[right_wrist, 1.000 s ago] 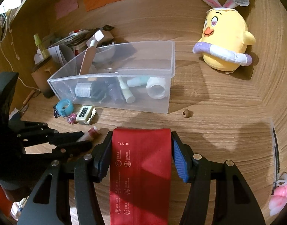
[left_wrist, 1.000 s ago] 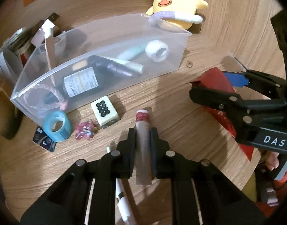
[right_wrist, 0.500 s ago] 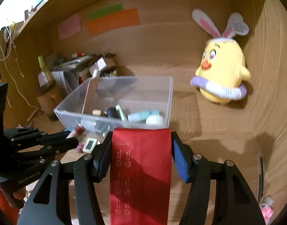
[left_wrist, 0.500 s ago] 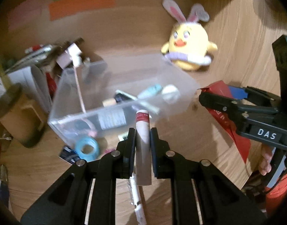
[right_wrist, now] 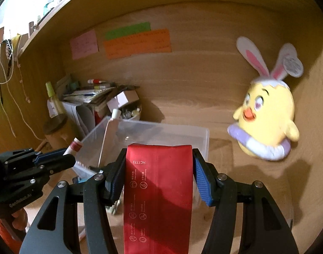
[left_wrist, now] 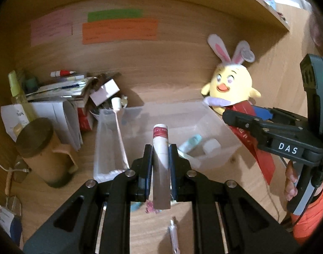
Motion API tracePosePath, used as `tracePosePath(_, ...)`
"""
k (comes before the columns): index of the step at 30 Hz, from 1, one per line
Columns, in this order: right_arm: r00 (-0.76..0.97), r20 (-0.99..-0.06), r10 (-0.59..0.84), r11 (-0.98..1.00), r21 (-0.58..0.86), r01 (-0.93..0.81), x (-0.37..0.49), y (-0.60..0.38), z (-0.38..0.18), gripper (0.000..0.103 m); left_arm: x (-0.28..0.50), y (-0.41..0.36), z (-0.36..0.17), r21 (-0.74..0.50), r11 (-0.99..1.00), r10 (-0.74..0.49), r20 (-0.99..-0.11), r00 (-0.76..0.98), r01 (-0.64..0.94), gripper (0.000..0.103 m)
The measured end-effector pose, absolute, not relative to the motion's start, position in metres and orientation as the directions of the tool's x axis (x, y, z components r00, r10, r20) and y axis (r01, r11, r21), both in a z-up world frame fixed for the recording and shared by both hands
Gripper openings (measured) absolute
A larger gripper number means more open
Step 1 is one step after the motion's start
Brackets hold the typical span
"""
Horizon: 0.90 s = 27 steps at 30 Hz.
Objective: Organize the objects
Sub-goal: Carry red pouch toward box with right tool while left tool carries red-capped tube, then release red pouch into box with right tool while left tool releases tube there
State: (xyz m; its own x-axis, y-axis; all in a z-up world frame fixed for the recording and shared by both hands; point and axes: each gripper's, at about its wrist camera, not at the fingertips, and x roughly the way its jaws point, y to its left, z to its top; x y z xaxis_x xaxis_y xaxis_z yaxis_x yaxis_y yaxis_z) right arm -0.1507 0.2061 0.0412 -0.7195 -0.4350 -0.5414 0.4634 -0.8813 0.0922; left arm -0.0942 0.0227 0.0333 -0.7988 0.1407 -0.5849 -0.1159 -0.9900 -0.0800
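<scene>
The left hand-held gripper (left_wrist: 160,160) is pinched on a slim white tube (left_wrist: 160,146) with a red band near its cap. The tube's long axis runs straight along the fingers, cap end forward and away from the person, tail end sticking back past the pads. Directly ahead of that cap and somewhat below it lies the clear plastic bin (left_wrist: 216,118) on the tabletop (left_wrist: 153,228), its open top facing up; in the left wrist view the cap already overlaps the bin's near wall.

The right hand-held gripper (right_wrist: 159,175) is clamped on a flat red packet (right_wrist: 158,190), held by its two side edges with its long axis also pointing forward. From the right wrist view the packet's front edge sits over the bin's near long rim (right_wrist: 161,127), so the bin lies ahead and below this hand too.

Judging by both views, the left hand approaches the bin's left near corner and the right hand its near long side, close to each other; neither is clearly the nearer. The drop probably calls for each item to clear the rim before release. A yellow plush chick (right_wrist: 267,118) stands at the back right, well apart from the bin.
</scene>
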Motion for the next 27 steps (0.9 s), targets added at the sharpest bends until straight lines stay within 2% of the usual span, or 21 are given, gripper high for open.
tracePosePath(10,-0.682,-0.59,-0.432,-0.871,0.077,0.485,-0.217,0.174,0.035,0.054,-0.141,-0.003,0.03,-0.073,-0.996,0.087,-0.62,-0.779,-0.053,0.014)
tracePosePath(19,-0.622,-0.649,-0.437,-0.846,0.063,0.529,-0.253,0.152,0.013,0.054,-0.176,-0.009,0.003,-0.127,-0.99,0.131,-0.688,-0.714,-0.059,0.014)
tracePosePath(27,-0.574,-0.7,-0.425,-0.814,0.017,0.581,-0.261,0.136,-0.003,0.054,-0.187,0.003,-0.008,-0.124,-0.988,0.155,-0.702,-0.695,-0.096,0.014)
